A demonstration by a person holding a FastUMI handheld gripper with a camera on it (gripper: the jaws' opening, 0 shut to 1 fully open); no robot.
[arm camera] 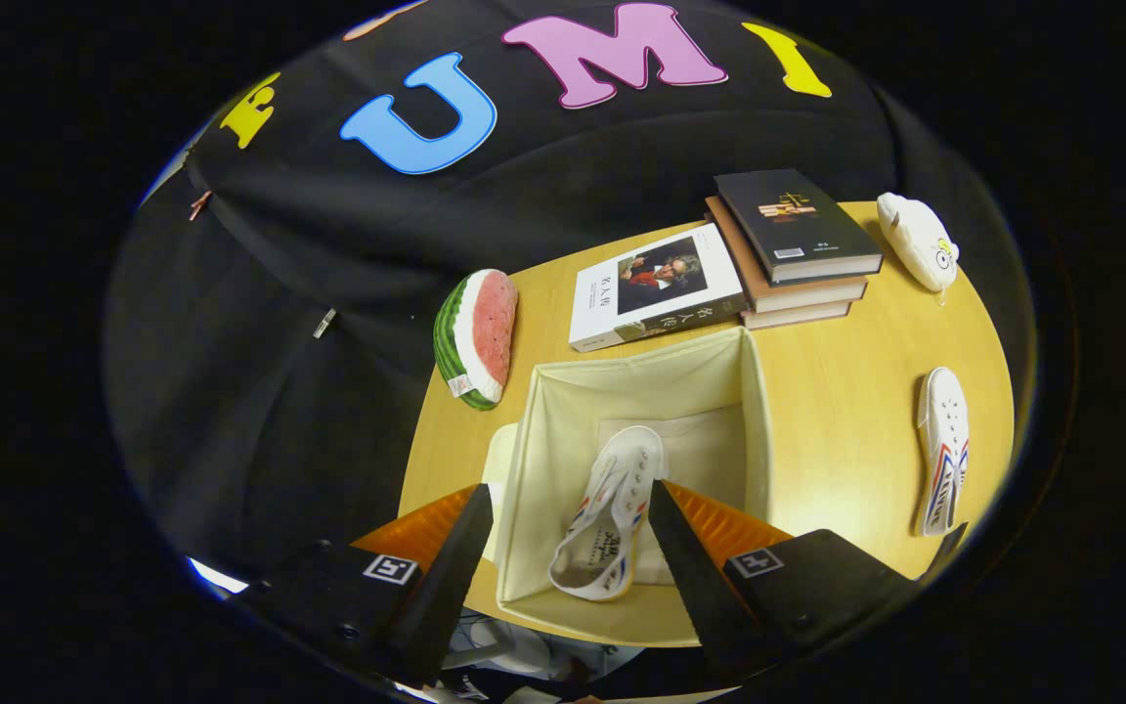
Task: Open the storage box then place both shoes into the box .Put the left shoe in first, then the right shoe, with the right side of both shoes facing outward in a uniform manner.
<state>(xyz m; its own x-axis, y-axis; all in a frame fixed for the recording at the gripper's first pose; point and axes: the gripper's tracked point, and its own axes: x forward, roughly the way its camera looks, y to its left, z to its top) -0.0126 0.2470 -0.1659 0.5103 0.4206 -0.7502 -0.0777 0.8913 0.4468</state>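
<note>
Two white canvas shoes are in view. One shoe (607,513) lies inside the open fabric storage box (754,411), at lower centre of the frame, its toe pointing toward the far wall of the box and its opening toward the gripper. The second shoe (944,450) rests on the wooden table (837,391) at the right of the frame, well apart from the box, sole edge turned up with red and blue stripes showing.

Gripper (568,508) state: fingers spread wide, hovering above the box. The shoe in the box appears between them, but neither finger touches it.

Storage box: cream-coloured, lid off, walls upright, placed near the front edge of the table.

Other items on the table:
- Watermelon-slice toy (475,337), left of the box, near the table edge.
- White-covered book (656,286), flat, just beyond the box's far wall.
- Stack of three books (793,249), black cover on top, touching the white-covered book on its right.
- White plush toy (918,240), upper right of the frame, beside the stack.
</note>
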